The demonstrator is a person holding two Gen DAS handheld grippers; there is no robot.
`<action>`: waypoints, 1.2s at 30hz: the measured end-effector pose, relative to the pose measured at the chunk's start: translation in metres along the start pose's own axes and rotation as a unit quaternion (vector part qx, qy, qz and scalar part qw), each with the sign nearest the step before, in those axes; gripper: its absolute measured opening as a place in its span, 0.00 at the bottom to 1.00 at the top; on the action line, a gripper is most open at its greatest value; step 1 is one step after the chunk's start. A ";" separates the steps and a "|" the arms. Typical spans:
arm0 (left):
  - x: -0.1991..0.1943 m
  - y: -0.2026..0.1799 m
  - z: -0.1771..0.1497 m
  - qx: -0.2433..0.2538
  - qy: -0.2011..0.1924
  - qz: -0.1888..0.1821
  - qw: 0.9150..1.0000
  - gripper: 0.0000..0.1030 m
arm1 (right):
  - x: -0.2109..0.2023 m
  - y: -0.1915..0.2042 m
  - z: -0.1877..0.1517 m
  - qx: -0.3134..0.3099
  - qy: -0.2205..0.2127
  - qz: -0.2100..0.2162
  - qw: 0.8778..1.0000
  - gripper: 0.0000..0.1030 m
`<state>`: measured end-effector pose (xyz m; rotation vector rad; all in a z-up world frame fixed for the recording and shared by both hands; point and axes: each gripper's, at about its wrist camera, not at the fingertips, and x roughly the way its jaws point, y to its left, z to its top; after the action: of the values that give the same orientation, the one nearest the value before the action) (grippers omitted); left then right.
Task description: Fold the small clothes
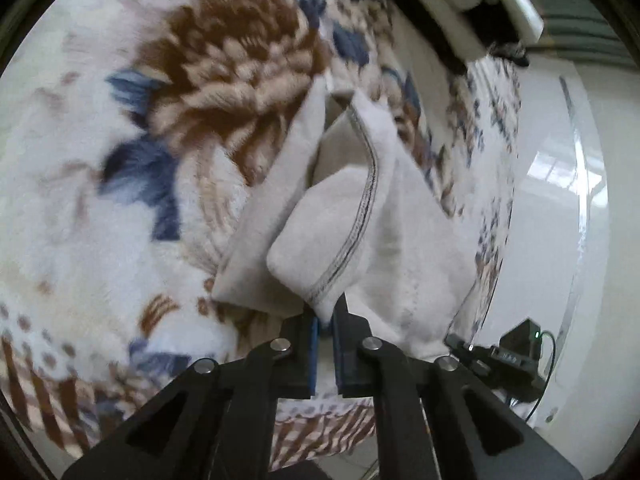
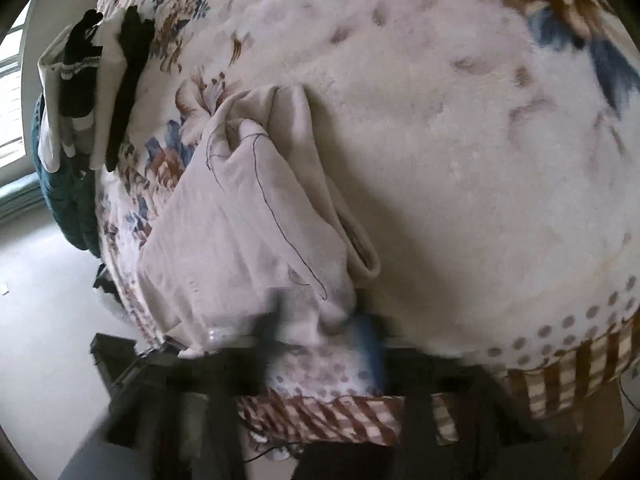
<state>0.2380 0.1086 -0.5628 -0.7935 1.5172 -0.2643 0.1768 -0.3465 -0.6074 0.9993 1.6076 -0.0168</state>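
Observation:
A small white garment [image 1: 384, 216] with a grey stitched hem lies bunched on a flowered fleece blanket [image 1: 120, 200]. My left gripper [image 1: 326, 320] is shut on the garment's hem corner and holds it lifted. In the right wrist view the same garment [image 2: 248, 232] lies folded in creases on the blanket [image 2: 480, 160]. My right gripper [image 2: 324, 324] is heavily blurred; its blue-padded fingers [image 2: 370, 344] straddle the near edge of the garment with a wide gap, and its grip cannot be made out.
Black and white small clothes [image 2: 88, 80] lie piled at the blanket's far left edge over a teal cloth [image 2: 64, 200]. The blanket's striped border [image 2: 320, 416] hangs over the near edge. A black device [image 1: 516, 356] with a cable sits on the pale floor [image 1: 560, 240].

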 end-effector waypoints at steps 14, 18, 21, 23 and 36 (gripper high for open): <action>-0.025 0.017 -0.005 0.029 0.020 0.075 0.997 0.33 | -0.015 -0.001 0.002 -0.045 0.016 -0.117 0.992 0.38; -0.040 -0.032 0.022 0.087 -0.035 0.037 0.995 0.41 | -0.052 0.028 0.006 -0.081 -0.076 -0.098 0.989 0.48; -0.018 -0.066 0.047 0.120 -0.052 -0.002 0.991 0.48 | -0.049 0.057 0.020 -0.111 -0.083 -0.007 0.990 0.48; 0.009 -0.072 0.064 0.124 -0.042 -0.009 0.991 0.48 | -0.028 0.068 0.035 -0.102 -0.049 0.074 0.991 0.48; 0.043 -0.022 0.092 0.094 -0.015 0.069 0.993 0.49 | 0.029 0.052 0.077 -0.060 -0.054 0.030 0.996 0.34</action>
<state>0.3356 0.0934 -0.5951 -0.5379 1.4865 -0.2864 0.2708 -0.3362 -0.6299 0.9373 1.4629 0.0643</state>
